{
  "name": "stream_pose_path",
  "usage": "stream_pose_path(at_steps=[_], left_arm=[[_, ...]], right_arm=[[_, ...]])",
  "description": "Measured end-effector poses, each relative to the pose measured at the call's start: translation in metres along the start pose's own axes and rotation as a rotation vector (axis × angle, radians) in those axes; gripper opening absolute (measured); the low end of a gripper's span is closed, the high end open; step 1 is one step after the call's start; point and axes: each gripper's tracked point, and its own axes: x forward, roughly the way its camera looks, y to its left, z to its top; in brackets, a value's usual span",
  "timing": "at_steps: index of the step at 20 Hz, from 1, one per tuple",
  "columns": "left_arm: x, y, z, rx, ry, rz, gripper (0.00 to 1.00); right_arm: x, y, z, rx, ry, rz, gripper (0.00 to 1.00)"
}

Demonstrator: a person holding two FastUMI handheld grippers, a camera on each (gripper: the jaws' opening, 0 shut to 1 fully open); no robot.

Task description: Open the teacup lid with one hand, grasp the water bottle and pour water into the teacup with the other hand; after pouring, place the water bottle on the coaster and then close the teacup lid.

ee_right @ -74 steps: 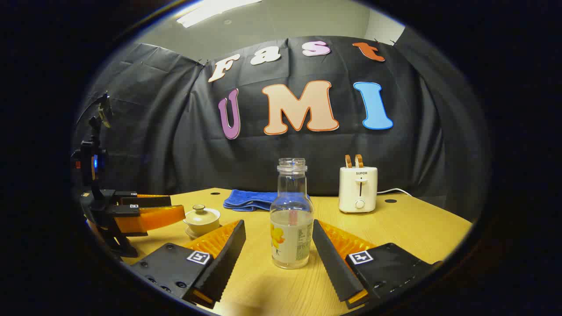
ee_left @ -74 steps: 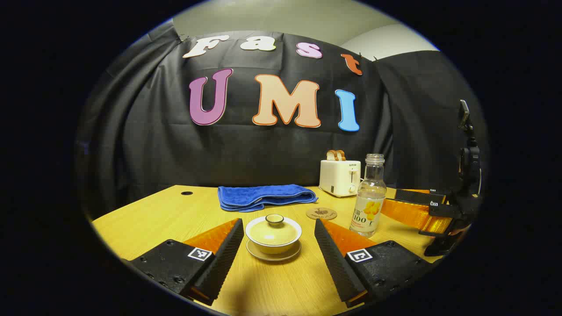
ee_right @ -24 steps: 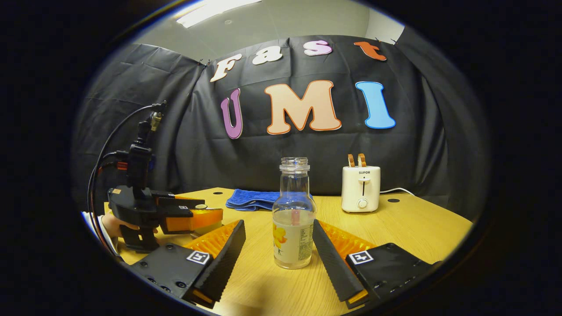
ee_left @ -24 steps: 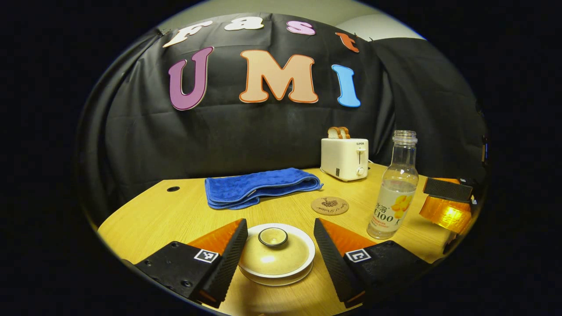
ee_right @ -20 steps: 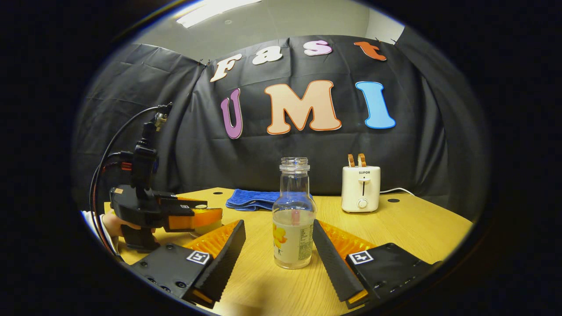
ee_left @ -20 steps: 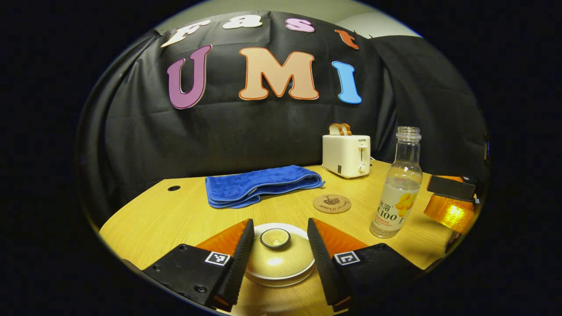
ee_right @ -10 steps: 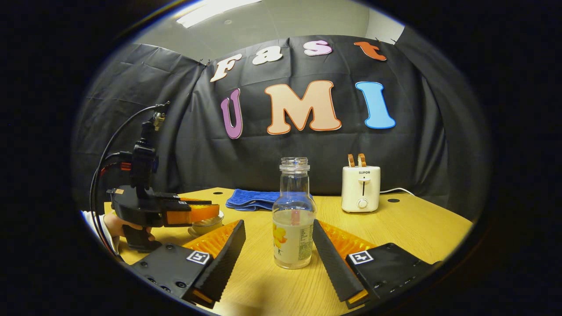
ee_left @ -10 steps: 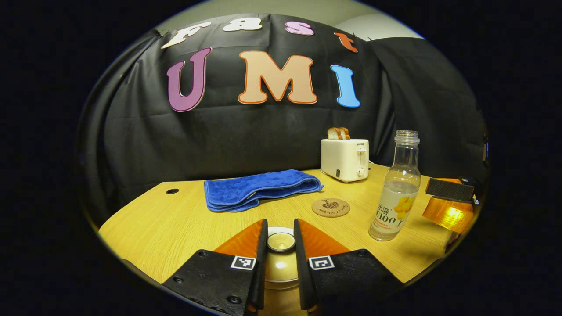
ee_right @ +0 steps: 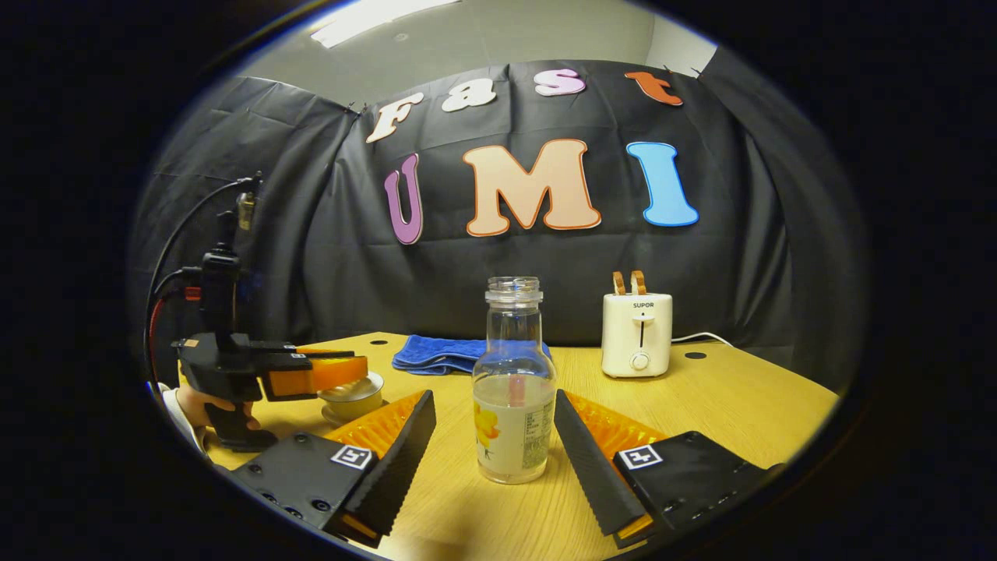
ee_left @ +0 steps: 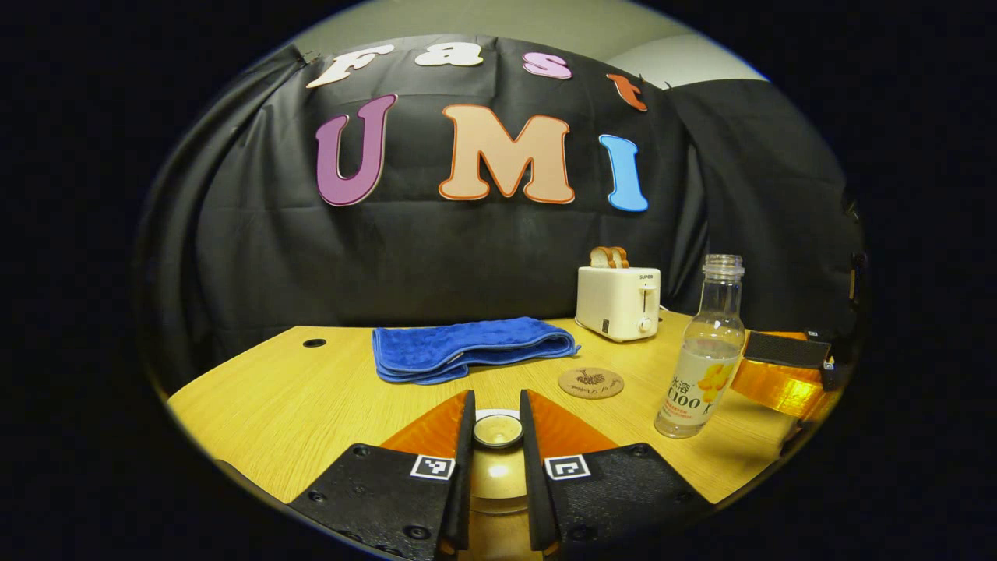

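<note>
Lid knob (ee_left: 498, 430) sits pinched between both fingers of my left gripper (ee_left: 496, 448), so the teacup (ee_right: 352, 399) lid comes off straight up. Bottle (ee_right: 513, 389) stands upright on the worktop (ee_right: 740, 405) between the spread fingers of my open right gripper (ee_right: 494, 452), untouched; coaster (ee_left: 590, 382) lies between bottle and cup.

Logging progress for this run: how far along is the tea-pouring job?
Early. Left gripper is shut on the lid knob, lid apparently not yet clear of the teacup. Right gripper is open around the standing water bottle. Pouring, setting it on the coaster and re-lidding remain.
</note>
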Motion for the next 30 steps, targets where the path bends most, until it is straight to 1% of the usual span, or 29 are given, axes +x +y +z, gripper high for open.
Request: stream_pose_path(at_steps=[1, 3, 4, 6, 7, 8, 9, 12, 15, 19, 24, 26, 27, 28, 29, 30], left_arm=[[-0.002, 0.001, 0.000, 0.001, -0.005, 0.002, 0.28], [-0.008, 0.005, 0.001, 0.004, -0.012, 0.010, 0.29], [-0.011, 0.008, 0.002, 0.005, -0.017, 0.015, 0.28], [-0.019, 0.015, 0.002, 0.011, -0.023, 0.031, 0.28], [-0.024, 0.018, 0.002, 0.013, -0.028, 0.037, 0.27], [-0.029, 0.023, 0.004, 0.015, -0.035, 0.045, 0.28], [-0.033, 0.027, 0.004, 0.018, -0.039, 0.055, 0.28], [-0.045, 0.040, 0.005, 0.013, -0.051, 0.077, 0.27], [-0.056, 0.053, 0.005, 0.013, -0.058, 0.100, 0.27], [-0.064, 0.064, 0.007, 0.011, -0.068, 0.116, 0.27], [-0.068, 0.068, 0.007, 0.011, -0.078, 0.120, 0.27], [-0.069, 0.068, 0.007, 0.011, -0.078, 0.120, 0.27], [-0.069, 0.068, 0.008, 0.011, -0.079, 0.119, 0.26], [-0.068, 0.068, 0.008, 0.011, -0.080, 0.118, 0.27], [-0.069, 0.067, 0.007, 0.012, -0.080, 0.118, 0.27], [-0.069, 0.067, 0.008, 0.011, -0.080, 0.117, 0.27]], right_arm=[[0.001, 0.001, 0.001, 0.000, 0.000, -0.001, 0.98], [0.005, 0.001, -0.001, 0.001, 0.005, -0.002, 0.96], [0.009, 0.000, -0.002, 0.001, 0.009, -0.005, 0.95], [0.016, -0.001, -0.004, 0.001, 0.023, -0.011, 0.98], [0.020, -0.001, -0.006, 0.001, 0.036, -0.012, 0.96], [0.023, -0.002, -0.009, 0.001, 0.051, -0.014, 0.99], [0.027, -0.003, -0.011, 0.002, 0.063, -0.019, 0.98], [0.035, -0.006, -0.016, -0.001, 0.095, -0.041, 0.97], [0.041, -0.008, -0.017, -0.008, 0.101, -0.053, 0.81], [0.048, -0.007, -0.020, -0.014, 0.112, -0.050, 0.82], [0.058, -0.004, -0.025, -0.009, 0.141, -0.038, 0.81], [0.063, -0.004, -0.032, -0.006, 0.178, -0.030, 0.84], [0.066, -0.003, -0.035, -0.006, 0.194, -0.023, 0.83], [0.069, -0.002, -0.036, -0.009, 0.202, -0.016, 0.82], [0.072, -0.001, -0.038, -0.012, 0.208, -0.012, 0.84], [0.075, 0.000, -0.039, -0.016, 0.216, -0.008, 0.83]])
